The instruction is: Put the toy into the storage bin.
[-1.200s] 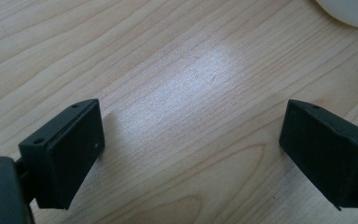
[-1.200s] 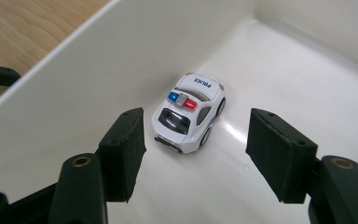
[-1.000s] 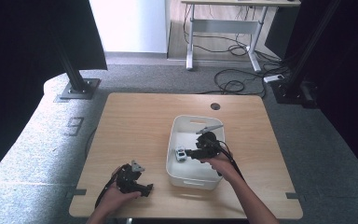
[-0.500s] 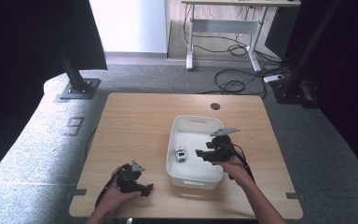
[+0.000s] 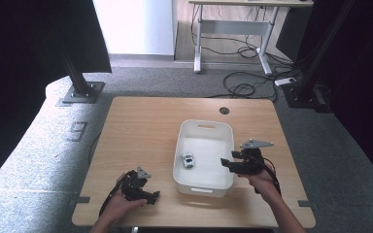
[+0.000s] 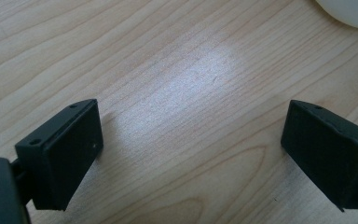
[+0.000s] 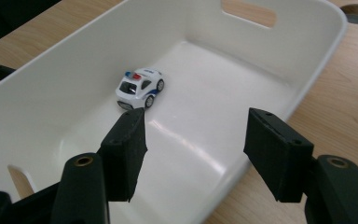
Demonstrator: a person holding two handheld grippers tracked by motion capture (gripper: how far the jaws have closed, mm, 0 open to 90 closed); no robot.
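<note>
Right gripper view shows a small white toy police car [image 7: 140,88] with blue and red lights on its roof, standing on its wheels on the floor of a white plastic bin [image 7: 279,60]. The car sits toward the bin's left long wall as the high view has it [image 5: 188,160], roughly midway along that wall and apart from it. The bin has a handle slot cut in each short end and rests on a light wooden table [image 5: 141,131].

The right gripper [image 7: 193,140] hovers at the bin's right rim, its two black jaws spread wide with nothing between them. One jaw hangs over the bin's inside, near the car but not touching it; the other lines up with the rim. In the high view this gripper [image 5: 229,164] is held in the person's right hand at the bin's right edge.

The left gripper [image 6: 191,154] sits low over bare wood, jaws spread wide and holding nothing, with a corner of the bin at the top right of its view. In the high view it [image 5: 151,195] is near the table's front edge, left of the bin and apart from it.
</note>
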